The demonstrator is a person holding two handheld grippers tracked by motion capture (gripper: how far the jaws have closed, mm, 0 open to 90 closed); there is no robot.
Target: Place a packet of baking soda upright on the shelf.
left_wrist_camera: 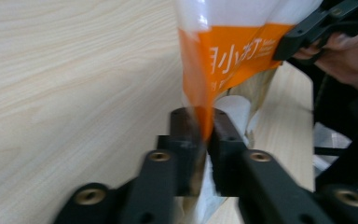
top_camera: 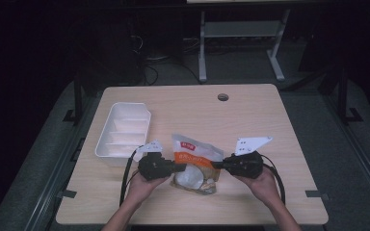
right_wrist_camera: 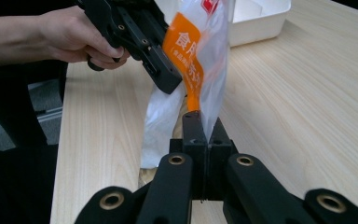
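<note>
Between the left gripper's (left_wrist_camera: 205,122) 2 black jaws, which stood pressed together, a fold of the snack bag's (top_camera: 196,161) thin film was pinched at its left edge, just where the orange band ends. Opposite, the right gripper (right_wrist_camera: 206,122) had its jaws clamped in the same way on the bag's right edge, the film rising upright out of them in the right gripper view. So the bag (right_wrist_camera: 200,70) hung stretched between both grippers, low over the front middle of the tabletop (top_camera: 250,110); whether its bottom touched the wood I could not tell. It looked light and limp: a clear and white plastic pouch with an orange label, holding pale, round pieces that sagged toward its lower end. Such film is slippery and tears readily, so the flat edge seams seemed the soundest places to grip, away from the contents, which would likely crush under pressure. Pulling the 2 sides apart would probably open or rip it, and an uneven tug could spill the pieces. Farther out, each hand wrapped its gripper's handle, the left hand (top_camera: 144,183) and right hand (top_camera: 262,185) level with one another, the forearms coming in from the near edge and angling inward. Well to the left stood a white divided tray (top_camera: 107,144), apart from the bag.
</note>
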